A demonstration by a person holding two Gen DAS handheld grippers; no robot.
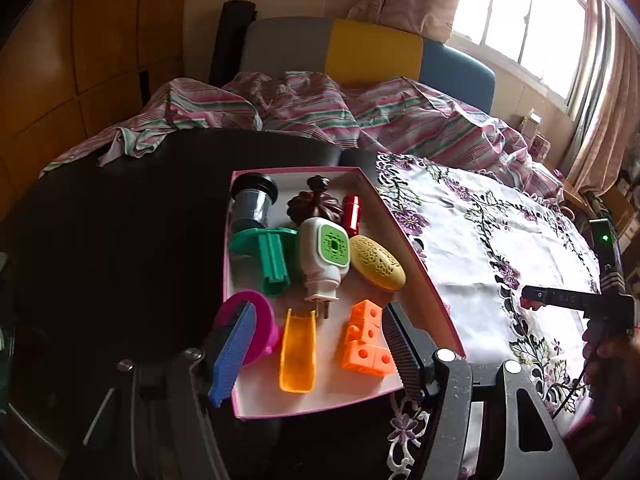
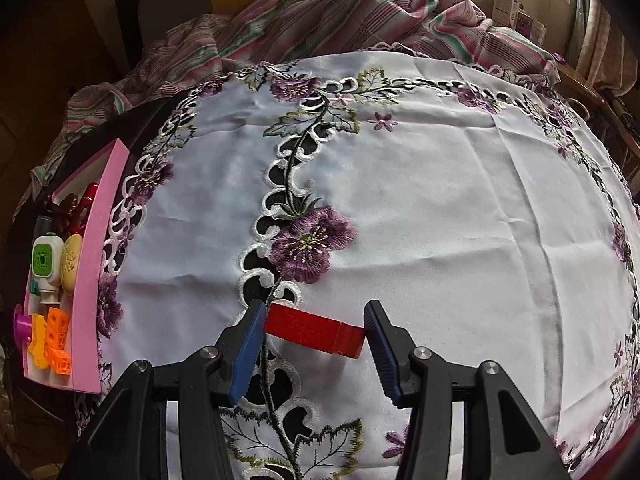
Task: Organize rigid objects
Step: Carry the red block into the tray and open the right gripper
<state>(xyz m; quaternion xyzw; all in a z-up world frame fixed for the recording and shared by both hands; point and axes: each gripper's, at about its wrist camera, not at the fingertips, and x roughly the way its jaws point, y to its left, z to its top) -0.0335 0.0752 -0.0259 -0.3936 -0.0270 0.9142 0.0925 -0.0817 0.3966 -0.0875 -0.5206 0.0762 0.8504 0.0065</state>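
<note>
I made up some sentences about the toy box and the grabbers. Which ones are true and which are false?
1. The right gripper holds a red block. True.
2. The left gripper grips the orange cubes. False: its jaws are open and hold nothing.
3. The pink box is empty. False: many things lie in it.
4. The yellow oval case lies beside the white plug-in device. True.
5. The tablecloth has blue stars. False: purple flowers.

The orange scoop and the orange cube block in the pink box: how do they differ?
The orange scoop is one long, smooth, hollow trough; the orange cube block is several joined cubes with round holes. The scoop looks translucent, the block opaque. Both lie at the near end of the pink box, side by side.
</note>
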